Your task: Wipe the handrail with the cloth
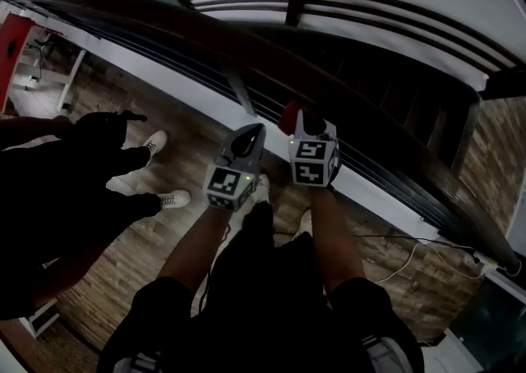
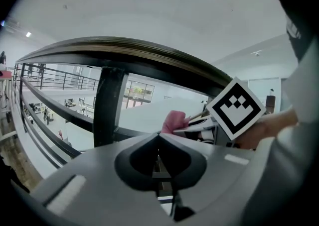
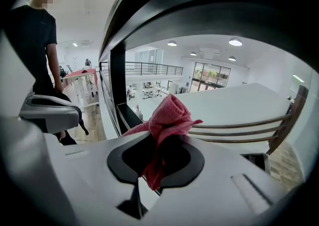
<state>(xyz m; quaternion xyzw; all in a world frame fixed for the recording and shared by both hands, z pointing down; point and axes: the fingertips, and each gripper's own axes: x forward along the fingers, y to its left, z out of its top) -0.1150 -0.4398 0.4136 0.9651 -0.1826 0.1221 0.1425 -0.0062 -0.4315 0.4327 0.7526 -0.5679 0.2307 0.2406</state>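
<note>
while i stand at the railing, my right gripper (image 1: 301, 122) is clamped tight on the cloth (image 3: 168, 114), a red rag bunched up so a knot of it sticks out past the jaws and a tail hangs down between them. my left gripper (image 2: 159, 137) has its jaws pressed together with nothing caught in them, and it sits just beside the right one, a little lower in the head view.

the handrail (image 1: 189, 30) is a broad dark rail running from upper left down to the right across the head view. in my left gripper view it arches overhead, and the cloth shows below it with pale background between the two, so the rag is near the rail's underside but not on it (whether any corner brushes the rail i can't tell from the head view). a dark upright post (image 2: 109, 108) stands under the rail to the left of the rag.

thinner rails (image 3: 239, 129) run beneath, out past the cloth. another person (image 1: 74, 191) in dark clothes and white shoes stands on the wood floor (image 1: 123, 260) to my left.
</note>
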